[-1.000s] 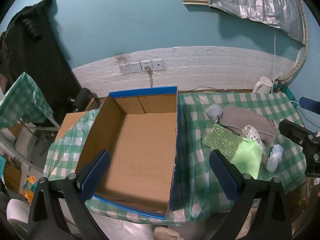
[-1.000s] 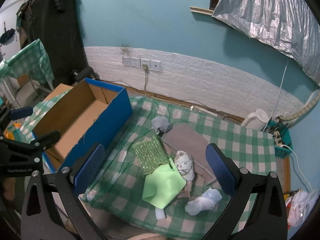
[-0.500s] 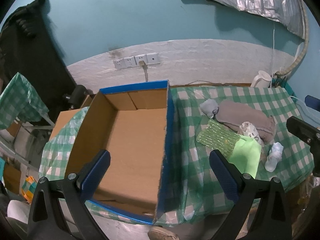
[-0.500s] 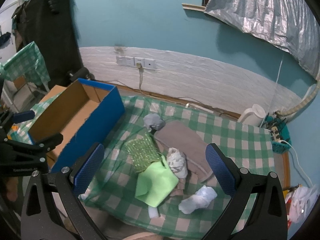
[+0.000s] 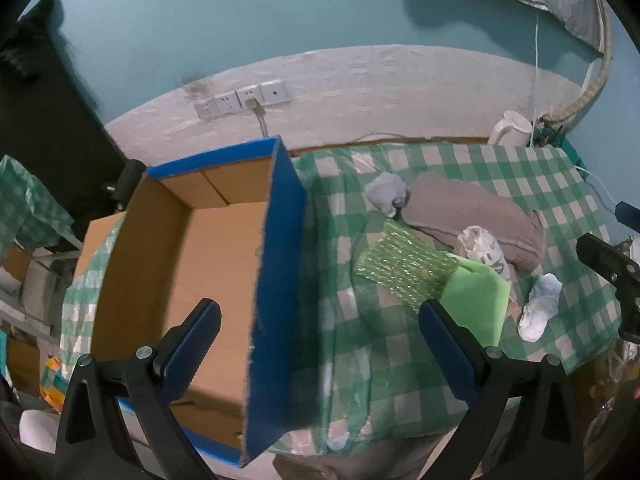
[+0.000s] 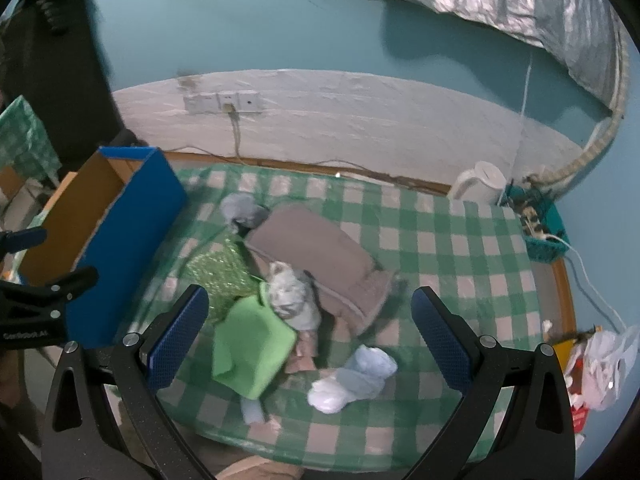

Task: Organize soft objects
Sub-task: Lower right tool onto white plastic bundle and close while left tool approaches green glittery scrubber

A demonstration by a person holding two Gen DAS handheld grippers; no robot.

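The soft things lie heaped on the green checked tablecloth (image 6: 440,240): a folded brown cloth (image 6: 316,248) at the middle, a grey-blue bundle (image 6: 240,208) at its 10 o'clock, a patterned white sock (image 6: 290,300) touching its 7 o'clock edge, a sparkly green piece (image 6: 220,272) and a bright green cloth (image 6: 252,344) further toward 8 o'clock, and a pale blue sock pair (image 6: 352,380) apart at 5 o'clock. The blue-sided cardboard box (image 5: 276,280) stands open at 9 o'clock of the heap with nothing showing inside, a white kettle (image 6: 480,184) at the table's 1 o'clock corner. The right gripper (image 6: 308,332) hangs above the heap with its jaws spread wide and nothing between them, and the left gripper (image 5: 316,344) is likewise wide and bare over the box's right wall.
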